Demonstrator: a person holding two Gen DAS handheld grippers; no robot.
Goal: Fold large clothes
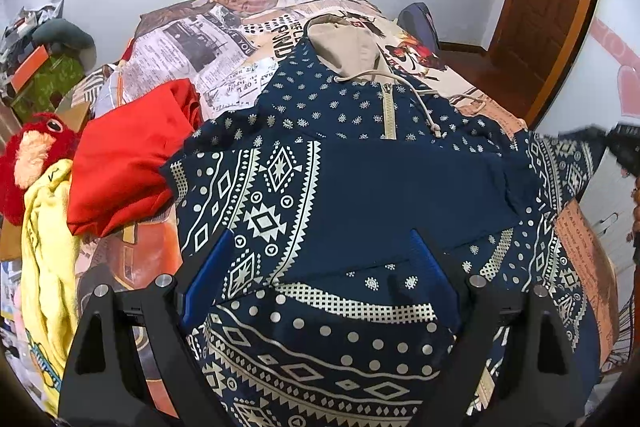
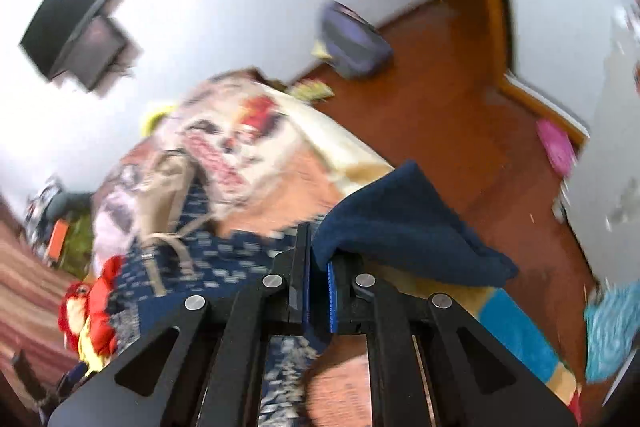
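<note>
A navy hoodie (image 1: 360,195) with cream geometric print, a beige hood and a zip lies spread on a bed. My left gripper (image 1: 320,267) hangs open just above its lower front, both blue fingers (image 1: 208,279) wide apart with only cloth below them. In the blurred right wrist view my right gripper (image 2: 318,267) is shut on the hoodie's navy sleeve cuff (image 2: 404,227), which drapes over the right finger and is lifted off the bed. The hoodie's body (image 2: 224,263) trails down to the left. At the right edge of the left wrist view, the lifted sleeve (image 1: 568,163) shows blurred.
A folded red garment (image 1: 128,163), a yellow garment (image 1: 48,251) and a red plush toy (image 1: 36,155) lie left of the hoodie. The bed has a newspaper-print cover (image 1: 192,51). Wooden floor (image 2: 460,99), a door frame (image 1: 560,7) and a purple bag (image 2: 352,43) are to the right.
</note>
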